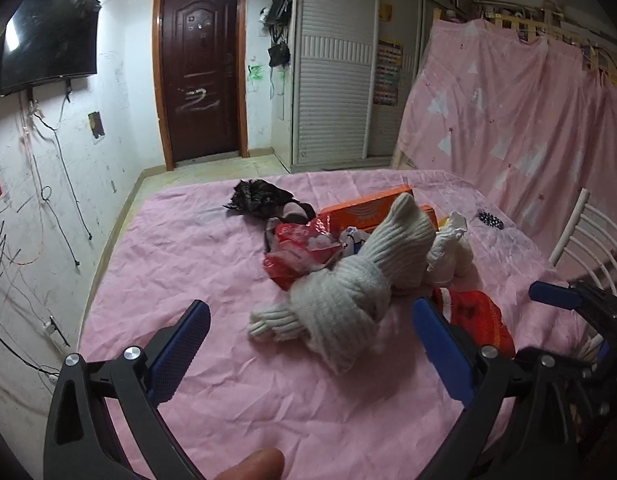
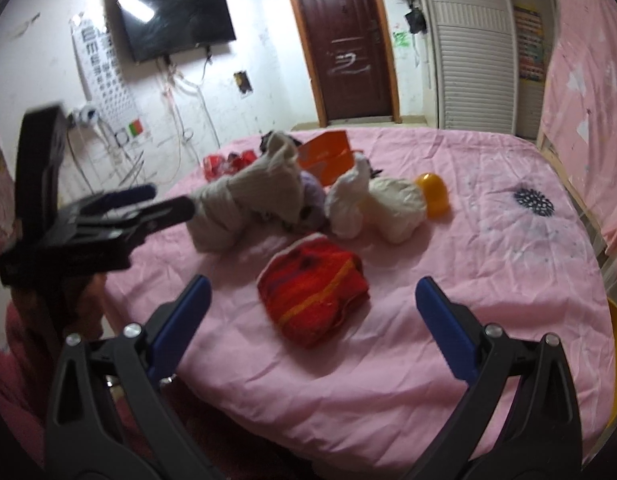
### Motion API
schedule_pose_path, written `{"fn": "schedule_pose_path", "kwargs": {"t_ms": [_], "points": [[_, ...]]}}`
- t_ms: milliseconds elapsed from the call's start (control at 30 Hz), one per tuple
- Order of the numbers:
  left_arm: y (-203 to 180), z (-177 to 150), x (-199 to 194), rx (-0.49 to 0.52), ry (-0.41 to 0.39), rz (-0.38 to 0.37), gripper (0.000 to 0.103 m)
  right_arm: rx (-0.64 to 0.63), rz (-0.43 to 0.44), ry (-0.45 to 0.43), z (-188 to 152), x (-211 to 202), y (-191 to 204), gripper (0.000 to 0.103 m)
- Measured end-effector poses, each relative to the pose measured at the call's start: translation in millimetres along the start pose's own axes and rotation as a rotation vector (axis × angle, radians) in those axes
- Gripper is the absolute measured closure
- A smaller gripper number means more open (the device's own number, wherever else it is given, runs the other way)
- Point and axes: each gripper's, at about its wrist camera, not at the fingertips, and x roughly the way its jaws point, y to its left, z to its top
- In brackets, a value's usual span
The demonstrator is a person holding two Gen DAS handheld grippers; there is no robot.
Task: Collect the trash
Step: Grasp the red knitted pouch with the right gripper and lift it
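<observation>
On the pink sheet of the table [image 2: 468, 280], nearest the right hand-held gripper [image 2: 312, 332], lies a red striped knitted cloth [image 2: 312, 292], bunched up, right in line with the wide gap between the blue pads; the jaws stand wide and hold nothing. The left hand-held gripper [image 1: 308, 344] is likewise spread wide and empty, poised low over the near edge, with the tied-up grey knitted bundle [image 1: 348, 292] sitting just ahead between its fingers. In the right view this left tool shows at the left edge, blurred, level with that grey bundle. By my reading the collecting is at its start: nothing is picked up, and both tools are lining up on a first item. The next move calls for one tool to drop forward so a soft piece sits between the pads, then close firmly, since loose cloth can slip out. Just behind the grey bundle lie a knotted white cloth bundle [image 2: 372, 204] and a yellow plastic cup [image 2: 432, 196] on its side, touching or nearly so. Farther on, the likelier trash: red crinkled wrappers [image 1: 300, 252] beside an orange box [image 1: 368, 208], and beyond them a crumpled black plastic bag [image 1: 256, 196], which may be meant to take the rubbish, though I cannot be sure. A small black spiky thing [image 2: 532, 200] lies apart on the right. Both tools point at the far door [image 1: 200, 76].
</observation>
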Motion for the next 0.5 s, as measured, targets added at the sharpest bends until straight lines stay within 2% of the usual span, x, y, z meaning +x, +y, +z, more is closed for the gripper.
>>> {"fn": "schedule_pose_path", "kwargs": {"t_ms": [133,233,367,433,500], "points": [[-2.8,0.7,22.9,-0.007,0.060,-0.032,0.035,-0.009,0.006,0.026,-0.6,9.1,-3.0,0.005],[-7.0,-1.0,33.9,-0.004,0.082,-0.044,0.047,-0.010,0.023,0.036,1.7,15.1,-4.4,0.005],[-14.8,-2.6,34.3,0.030,0.051,-0.021,0.056,-0.027,0.034,0.062,4.5,25.6,1.0,0.005],[-17.6,-4.4,32.8,0.045,0.042,-0.016,0.058,-0.034,0.039,0.078,4.6,31.5,3.4,0.007],[-16.0,-5.7,29.2,0.046,0.039,-0.021,0.059,-0.036,0.034,0.096,4.1,38.2,4.2,0.023]]}}
